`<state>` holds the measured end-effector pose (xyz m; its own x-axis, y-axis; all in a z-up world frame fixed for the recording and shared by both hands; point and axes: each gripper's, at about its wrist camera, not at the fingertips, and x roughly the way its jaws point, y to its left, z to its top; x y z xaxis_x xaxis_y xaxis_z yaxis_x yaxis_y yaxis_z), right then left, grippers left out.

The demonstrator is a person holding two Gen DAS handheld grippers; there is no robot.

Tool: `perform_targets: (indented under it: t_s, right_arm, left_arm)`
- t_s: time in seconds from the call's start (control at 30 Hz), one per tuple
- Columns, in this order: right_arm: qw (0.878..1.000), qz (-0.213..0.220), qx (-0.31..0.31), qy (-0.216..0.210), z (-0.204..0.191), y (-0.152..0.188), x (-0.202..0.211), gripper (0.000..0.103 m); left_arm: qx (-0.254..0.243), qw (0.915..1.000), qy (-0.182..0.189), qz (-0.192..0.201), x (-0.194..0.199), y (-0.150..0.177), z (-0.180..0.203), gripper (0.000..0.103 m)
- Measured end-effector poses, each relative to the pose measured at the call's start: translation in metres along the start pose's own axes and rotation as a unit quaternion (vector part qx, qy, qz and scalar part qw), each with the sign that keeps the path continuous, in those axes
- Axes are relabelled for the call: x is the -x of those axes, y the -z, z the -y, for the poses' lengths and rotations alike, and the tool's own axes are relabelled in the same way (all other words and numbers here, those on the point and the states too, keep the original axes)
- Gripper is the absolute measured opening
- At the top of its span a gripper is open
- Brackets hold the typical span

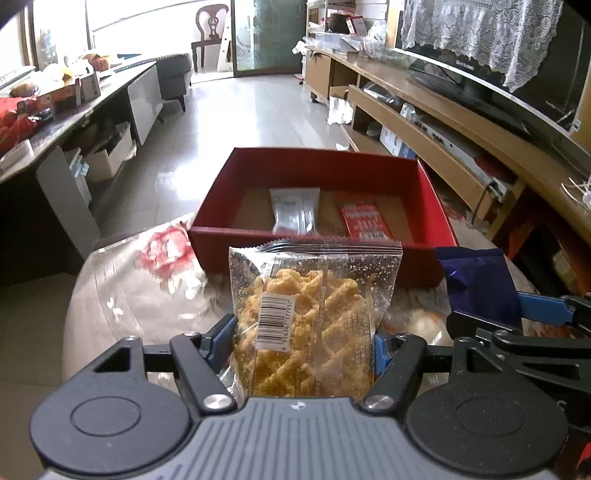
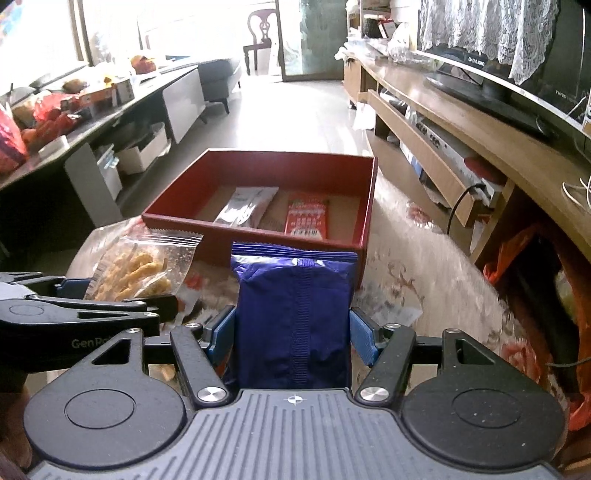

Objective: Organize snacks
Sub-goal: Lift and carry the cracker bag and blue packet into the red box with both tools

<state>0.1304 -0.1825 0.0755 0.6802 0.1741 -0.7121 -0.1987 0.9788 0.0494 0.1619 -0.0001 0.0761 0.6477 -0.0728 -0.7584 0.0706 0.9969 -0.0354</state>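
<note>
While both grippers hung side by side above a round table (image 1: 122, 295) under a flowered plastic cover, each carried one snack.

Item one: left gripper (image 1: 304, 341), blue pads pressed on either side of a clear packet of yellow twisted crisps (image 1: 314, 314). The packet stood upright between the jaws, barcode label facing the camera, its crimped top edge reaching up toward the near wall of the box. From the right wrist view the same packet (image 2: 144, 266) appeared at the left, tilted, beside the other gripper's black linkage.

Item two: right gripper (image 2: 291, 332), blue pads closed on the flanks of a dark blue packet (image 2: 295, 314), held upright with its back seam toward the camera. In the left wrist view it (image 1: 476, 280) showed at the right edge.

Item three: red box (image 2: 351, 173), open-topped, on the table just beyond both packets, brown cardboard floor showing. Inside lay two snacks flat and near each other: a silver-grey packet (image 2: 245, 208) to the left, a red packet with white print (image 2: 306, 219) to the right.

Surroundings: a long wooden TV cabinet (image 1: 424, 122) at the right with a television under a lace cloth; a cluttered dark counter (image 1: 66, 114) at the left; a wooden chair (image 1: 210, 33) at the far end of the tiled floor.
</note>
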Motion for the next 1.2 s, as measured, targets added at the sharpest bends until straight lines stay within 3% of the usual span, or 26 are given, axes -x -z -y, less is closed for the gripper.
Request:
perform_targets:
  t_s: [0.5,1.2]
  right_arm:
    - [1.0,0.022,-0.013,0.011,0.012,-0.049,-0.03,0.071]
    - [0.999,0.029,-0.018,0.021,0.021,-0.086,-0.068,0.071]
  left_arm:
    - [0.014,0.9995,-0.019,0.021,-0.032,-0.056,0.004,0.072]
    - [0.027,0.9983,-0.046,0.024,-0.077,-0.097,0.007,0.071]
